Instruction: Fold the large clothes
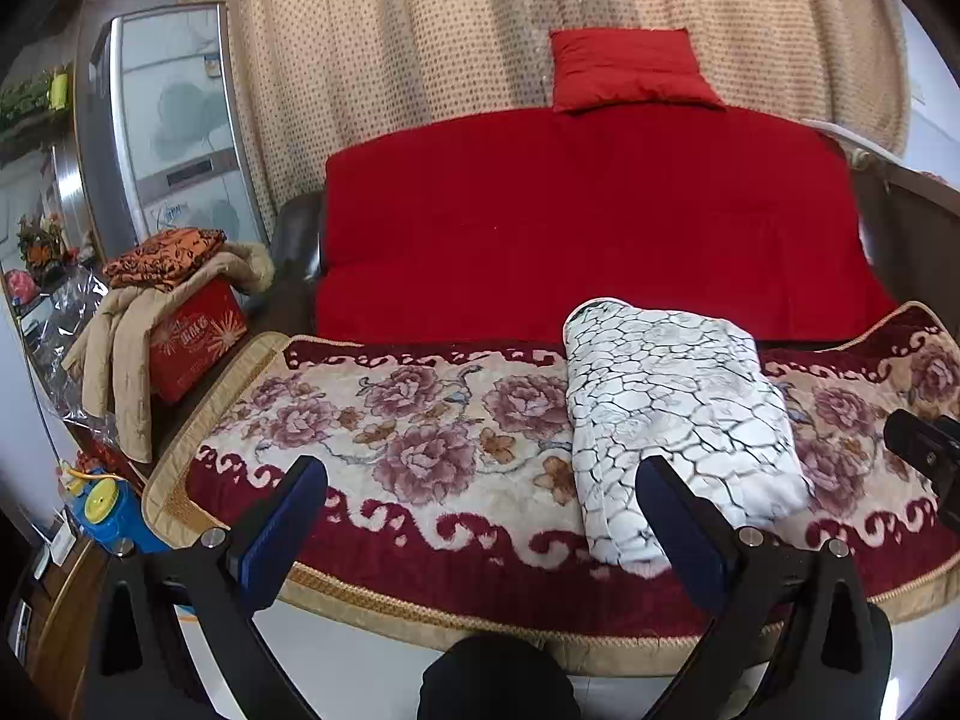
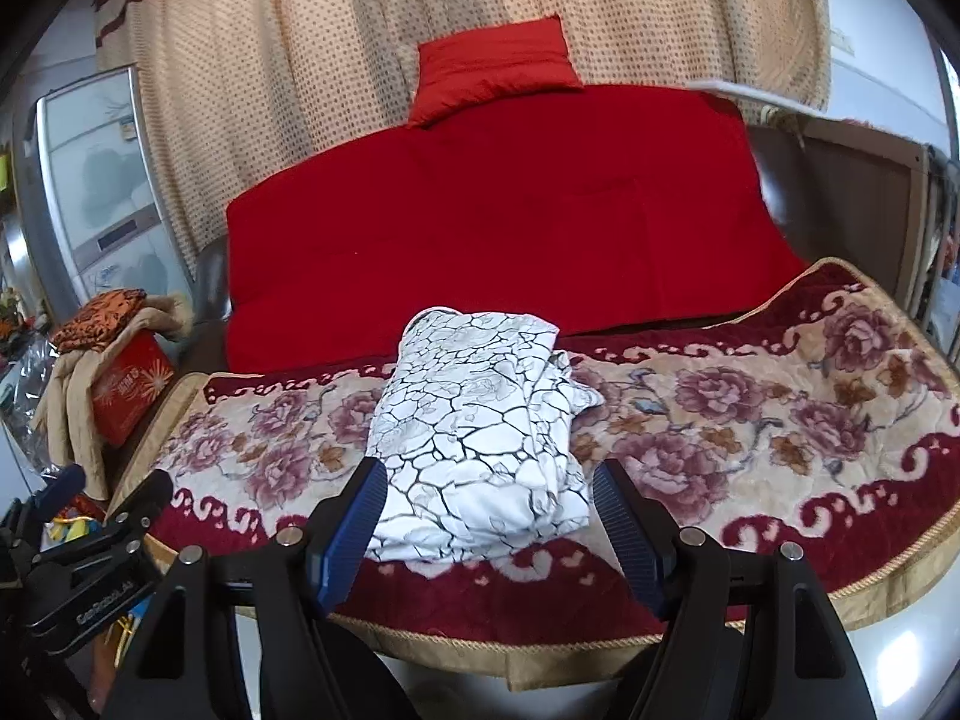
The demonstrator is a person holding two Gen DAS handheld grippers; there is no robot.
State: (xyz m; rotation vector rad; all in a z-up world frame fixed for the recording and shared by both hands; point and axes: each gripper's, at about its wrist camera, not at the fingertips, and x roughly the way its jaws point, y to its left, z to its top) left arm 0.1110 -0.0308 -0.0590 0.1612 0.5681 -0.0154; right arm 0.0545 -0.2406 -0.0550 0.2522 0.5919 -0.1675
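Both jaws stand spread, pinching nothing, angled down near the folded white crackle-print garment (image 2: 480, 420). It lies as a soft rectangle on the plush floral blanket (image 2: 750, 420), my right gripper (image 2: 489, 522) straddling its near edge, my left gripper (image 1: 480, 510) to its left.

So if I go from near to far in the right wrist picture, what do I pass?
Flowery blanket → folded white crackle-print cloth → red sofa cover → red pillow → dotted curtain.

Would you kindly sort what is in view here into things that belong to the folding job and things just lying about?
Belongs to the job:
- white crackle-print garment, folded
- floral blanket beneath it
- left tool, right tool, both open

Just lying about:
- red pillow
- red box
- beige coat
- orange cloth
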